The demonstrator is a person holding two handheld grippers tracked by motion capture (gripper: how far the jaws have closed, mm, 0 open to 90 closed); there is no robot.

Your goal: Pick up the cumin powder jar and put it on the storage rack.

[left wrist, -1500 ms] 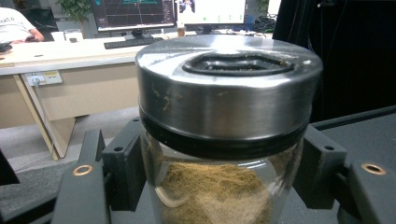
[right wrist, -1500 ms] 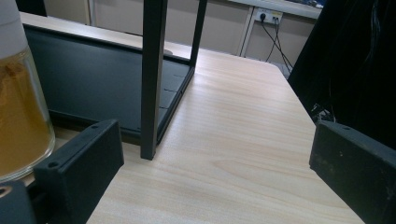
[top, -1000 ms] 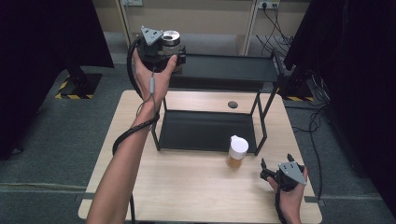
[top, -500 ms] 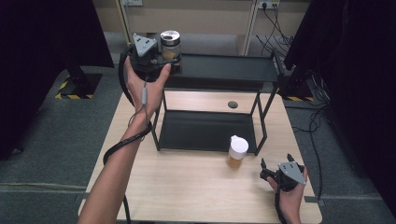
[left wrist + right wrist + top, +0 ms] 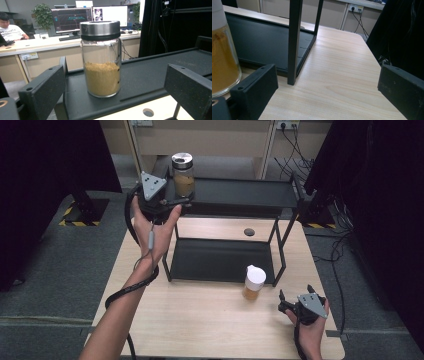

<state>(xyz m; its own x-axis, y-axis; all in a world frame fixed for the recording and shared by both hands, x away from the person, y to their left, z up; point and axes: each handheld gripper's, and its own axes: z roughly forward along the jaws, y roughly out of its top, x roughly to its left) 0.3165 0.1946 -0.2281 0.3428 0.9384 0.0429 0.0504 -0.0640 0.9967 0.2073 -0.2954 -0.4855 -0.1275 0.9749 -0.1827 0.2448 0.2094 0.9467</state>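
Note:
A glass jar point(image 5: 183, 175) with a metal lid and brown powder stands upright on the left end of the black rack's top shelf point(image 5: 240, 195). My left gripper point(image 5: 172, 202) is held just left of it and nearer to me, open and apart from it. In the left gripper view the jar point(image 5: 101, 60) stands beyond the spread jaws of that gripper point(image 5: 116, 83). My right gripper point(image 5: 295, 293) rests open on the table's near right corner. A white-lidded jar point(image 5: 254, 282) of amber contents stands to its left, and shows at the left edge point(image 5: 222, 57) beside the open right gripper point(image 5: 327, 85).
The rack's lower tray point(image 5: 220, 260) lies on the wooden table point(image 5: 200, 325), with a rack leg point(image 5: 293, 42) close ahead of the right gripper. A round hole point(image 5: 249, 232) is in the tabletop behind the tray. Desks, monitors and a seated person are in the background.
My left gripper has drawn back from the metal-lidded jar, left and toward me, leaving it on the top shelf. The right gripper has not moved.

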